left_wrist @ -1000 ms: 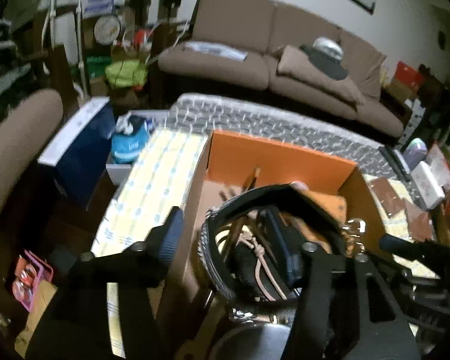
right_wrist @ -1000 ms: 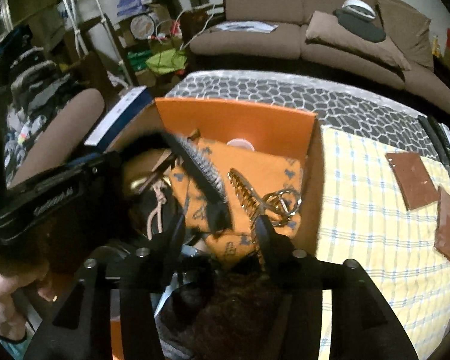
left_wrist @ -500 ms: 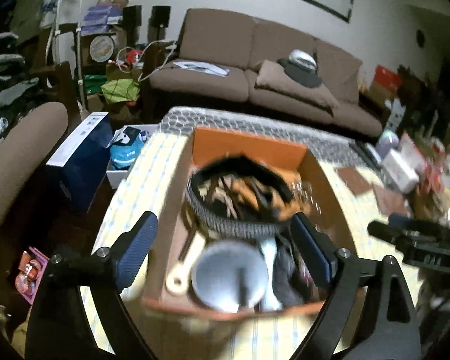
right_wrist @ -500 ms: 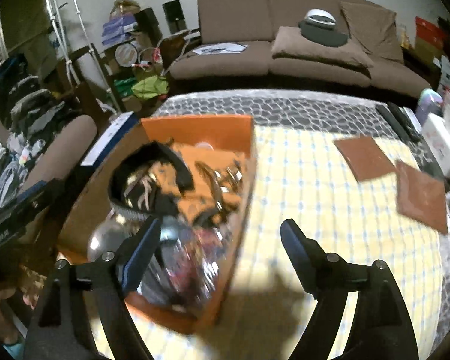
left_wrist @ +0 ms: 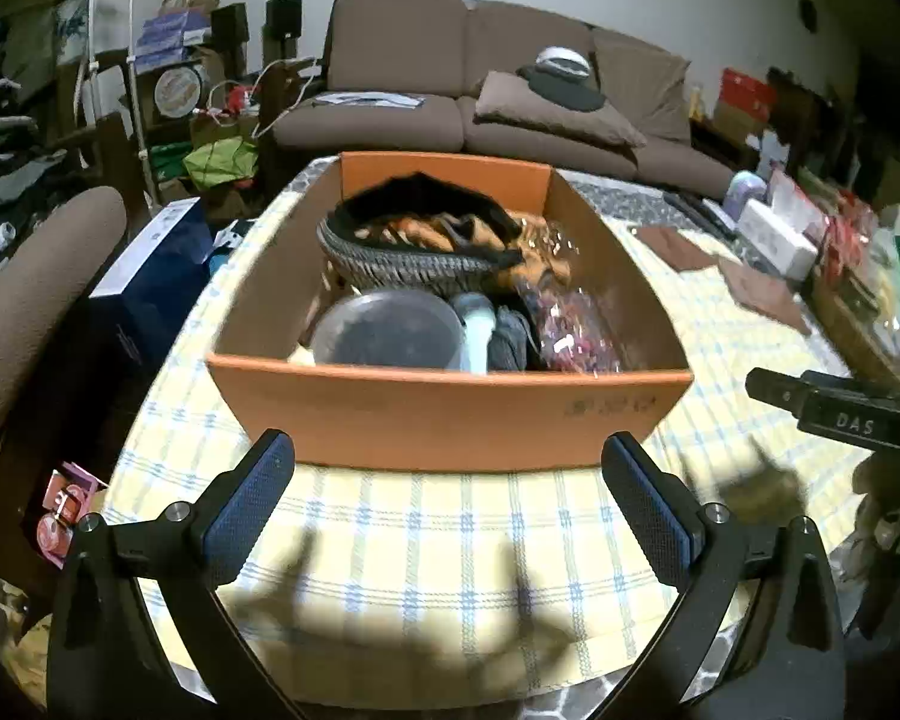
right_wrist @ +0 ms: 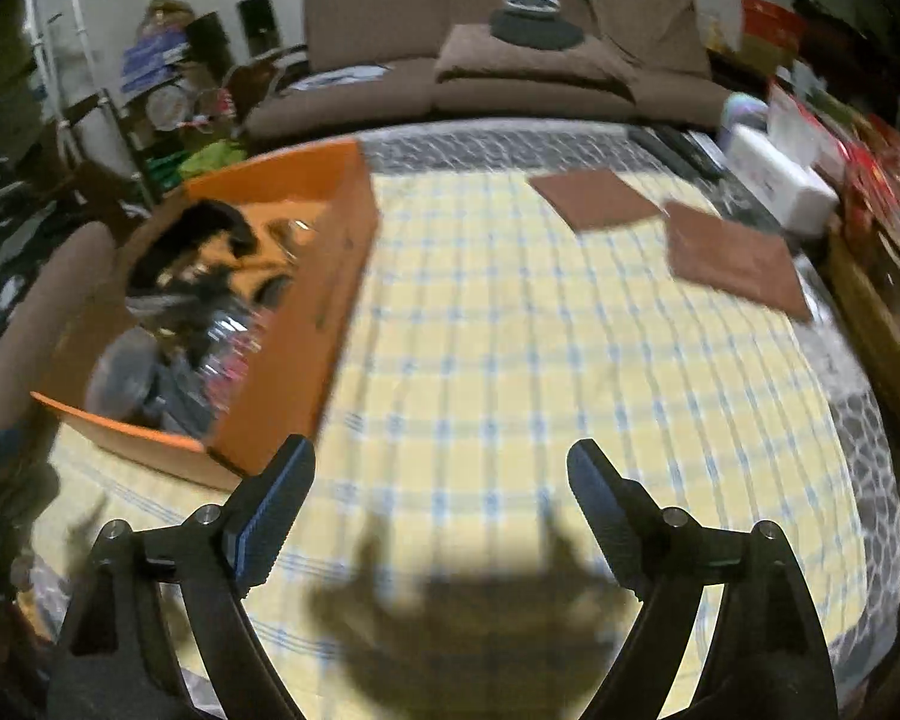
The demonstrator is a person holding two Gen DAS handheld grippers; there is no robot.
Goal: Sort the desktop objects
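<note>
Sitting on the checked bench (left_wrist: 450, 540), orange box (left_wrist: 450, 414) at twelve o'clock from the left gripper (left_wrist: 447, 480), crammed with a woven basket (left_wrist: 402, 264) and grey lid (left_wrist: 384, 330). Left jaws opening, nothing between. Right gripper (right_wrist: 441, 480) at three o'clock, jaws spread, empty.

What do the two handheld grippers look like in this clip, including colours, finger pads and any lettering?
Both are matte black, two-fingered frames with angular arms and small silver screw heads. The left gripper has fingers faced with dark blue textured pads; the right gripper has the same blue pads. Seen from the left camera, the right gripper's black body bears white lettering "DAS" and a green light glows above it. No sleeves are clearly visible.
</note>
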